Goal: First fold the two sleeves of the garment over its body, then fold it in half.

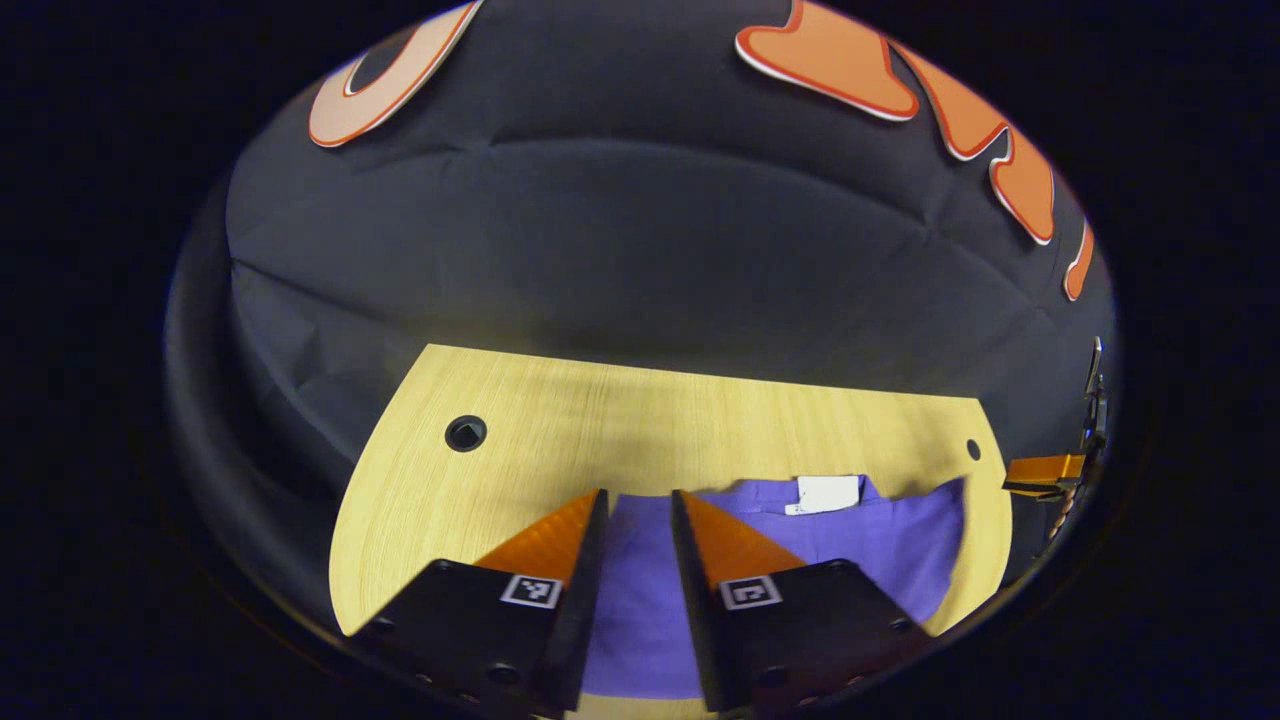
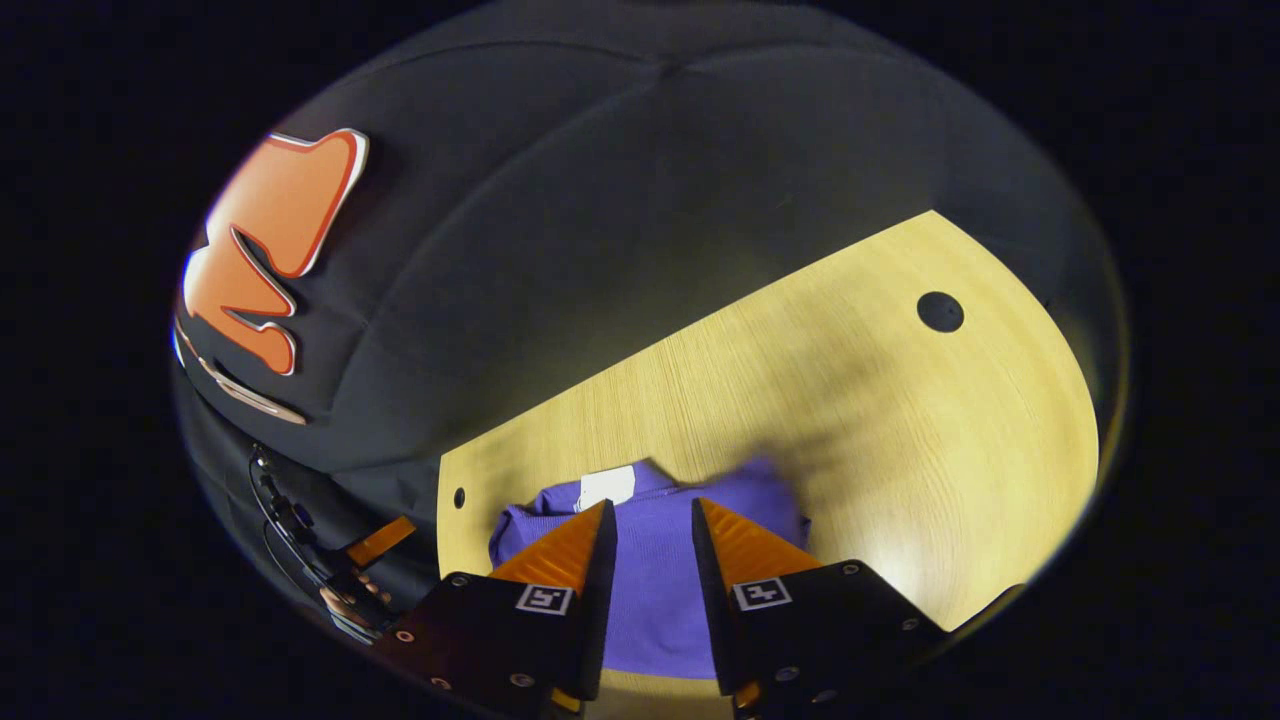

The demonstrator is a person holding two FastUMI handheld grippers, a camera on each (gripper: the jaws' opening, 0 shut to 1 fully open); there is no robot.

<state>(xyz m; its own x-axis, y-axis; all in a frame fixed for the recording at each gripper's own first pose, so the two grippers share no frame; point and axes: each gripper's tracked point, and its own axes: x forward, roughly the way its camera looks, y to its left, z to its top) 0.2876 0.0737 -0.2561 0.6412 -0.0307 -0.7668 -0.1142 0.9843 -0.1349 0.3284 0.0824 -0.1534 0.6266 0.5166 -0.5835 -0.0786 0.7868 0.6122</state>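
Closest in the left gripper view, the left gripper [image 1: 638, 500] has its fingers [image 1: 555, 540] apart, with a clear gap between them and nothing held; each finger carries a small square black-and-white marker near its base. Through the gap the purple garment [image 1: 850, 540] shows, lying flat on the light wooden table [image 1: 620, 420]. A white label [image 1: 827, 493] sits at the collar on the far edge of the garment; any writing on it is too small to read. Beyond the garment the table has a dark round hole [image 1: 465, 433] on the left and a smaller one on the right. At the right edge of this view the other gripper appears, partly cut off.

Likewise, in the right gripper view the right gripper [image 2: 652, 515] hovers above the garment [image 2: 655, 590] with its fingers [image 2: 745, 545] apart and empty, bearing the same kind of markers. The label [image 2: 607, 486] shows just beyond the fingertips, unreadable. Farther off lie the bare table [image 2: 900, 440] and a dark round hole [image 2: 940, 312]. At the lower left, a hand [image 2: 345, 595] holds the other gripper.
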